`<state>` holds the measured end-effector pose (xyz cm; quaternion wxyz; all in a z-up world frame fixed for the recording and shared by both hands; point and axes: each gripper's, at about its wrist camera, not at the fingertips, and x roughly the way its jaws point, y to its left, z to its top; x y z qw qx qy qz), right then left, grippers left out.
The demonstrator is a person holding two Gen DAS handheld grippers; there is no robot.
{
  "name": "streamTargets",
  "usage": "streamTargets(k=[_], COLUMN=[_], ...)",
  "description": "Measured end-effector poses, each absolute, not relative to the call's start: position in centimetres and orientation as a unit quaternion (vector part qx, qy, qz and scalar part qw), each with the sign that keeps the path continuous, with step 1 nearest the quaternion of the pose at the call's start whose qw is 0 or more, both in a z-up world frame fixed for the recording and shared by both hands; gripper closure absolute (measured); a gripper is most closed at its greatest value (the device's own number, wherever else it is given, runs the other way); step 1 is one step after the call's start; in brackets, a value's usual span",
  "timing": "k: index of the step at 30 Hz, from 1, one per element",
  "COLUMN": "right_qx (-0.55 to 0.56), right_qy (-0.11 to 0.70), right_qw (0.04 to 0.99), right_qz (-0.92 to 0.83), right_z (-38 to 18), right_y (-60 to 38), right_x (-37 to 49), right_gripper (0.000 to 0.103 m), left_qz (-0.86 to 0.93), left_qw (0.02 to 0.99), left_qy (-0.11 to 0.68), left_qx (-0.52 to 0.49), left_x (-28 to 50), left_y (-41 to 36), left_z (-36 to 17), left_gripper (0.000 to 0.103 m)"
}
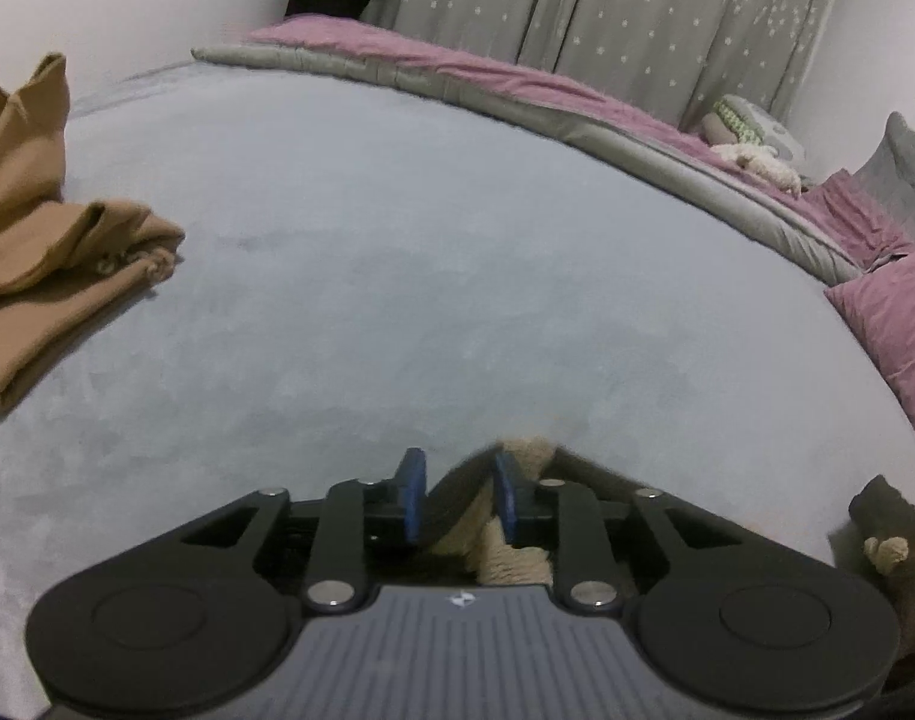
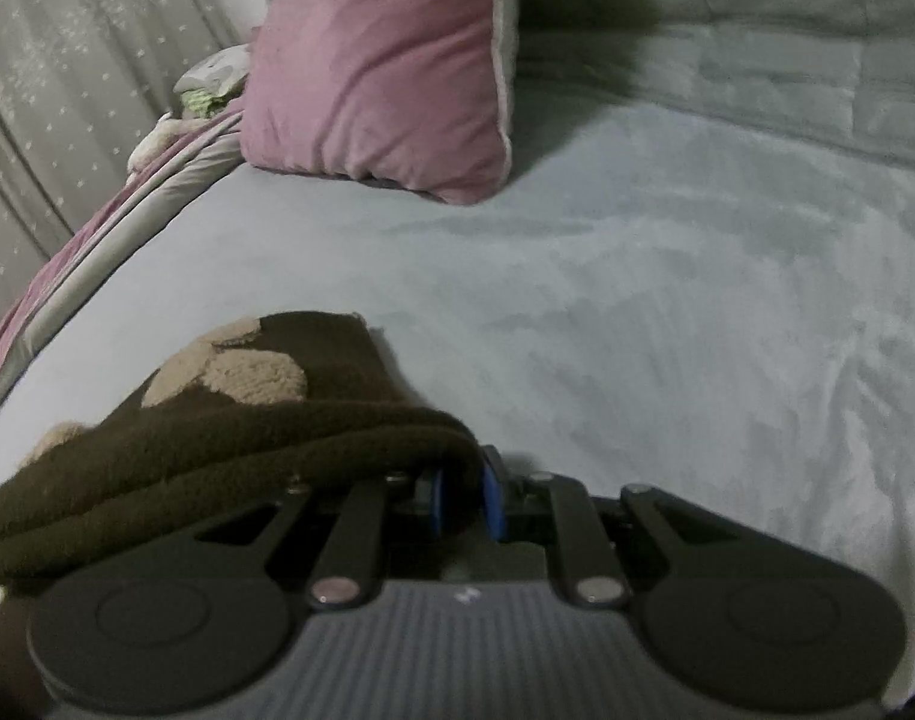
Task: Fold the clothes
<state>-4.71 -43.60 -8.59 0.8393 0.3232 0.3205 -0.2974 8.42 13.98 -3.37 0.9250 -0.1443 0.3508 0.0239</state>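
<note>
Pale blue-grey plush bedspread [image 1: 397,276] underneath, star-dotted grey curtains [image 1: 637,18] beyond. Left of bedspread centre: crumpled tan cotton garment [image 1: 43,240]. Near edge: left gripper [image 1: 460,501], blue pads clamped on a corner of dark brown fleece garment with cream patches [image 2: 229,420]. Further right: right gripper [image 2: 463,507], pinching the same fleece's folded edge. Beyond it: pink velvet pillow [image 2: 379,66], propped upright.

Both the left tongs [image 1: 455,495] and right tongs [image 2: 464,501] have black linkage arms with silver rivets, blue finger pads, round black housings and a ribbed grey body.
</note>
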Motion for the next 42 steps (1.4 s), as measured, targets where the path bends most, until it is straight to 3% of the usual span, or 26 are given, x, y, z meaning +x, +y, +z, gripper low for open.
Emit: streamTargets(k=[8,13,15,21,31,34,38,40,42], right_qx=[0.342,0.326,0.307,0.297,0.318,0.299,0.273,0.259,0.250], right_qy=[0.318,0.329,0.328,0.295,0.238,0.258,0.294,0.311,0.316], right_qw=[0.845,0.849,0.855,0.875,0.899,0.903,0.904,0.905,0.907], right_qz=[-0.260,-0.255,-0.260,-0.244,-0.184,-0.169,-0.146,-0.134,-0.123], right_z=[-7.7,-6.7,-5.9,-3.5,-2.2,-3.2,-4.8,-5.5,-5.5], right_y=[-43.9,-43.6,-43.3,-42.7,-42.0,-41.2,-40.1,-39.4,-38.9], right_x=[-5.6,-5.8,-6.0,-6.9,-4.9,-2.8,-0.5,0.0,-0.1], right_gripper=[0.089,0.081,0.061,0.029,0.021,0.011,0.014,0.024,0.048], left_qz=[-0.041,-0.155,-0.192,-0.261,-0.325,-0.325,-0.314,-0.310,-0.308], left_qw=[0.932,0.903,0.887,0.846,0.820,0.818,0.812,0.812,0.814], left_qy=[0.322,0.350,0.362,0.381,0.411,0.429,0.466,0.473,0.474], left_qx=[-0.162,-0.197,-0.214,-0.265,-0.230,-0.203,-0.157,-0.141,-0.132], left_x=[7.9,8.3,8.4,8.7,7.5,7.3,7.2,6.9,6.6], left_y=[11.9,8.9,7.8,6.0,2.8,2.1,0.4,-0.3,-0.5], left_z=[-2.1,-2.8,-3.2,-3.9,-4.8,-5.3,-6.1,-6.6,-6.7], left_gripper=[0.061,0.057,0.056,0.056,0.057,0.061,0.072,0.076,0.079])
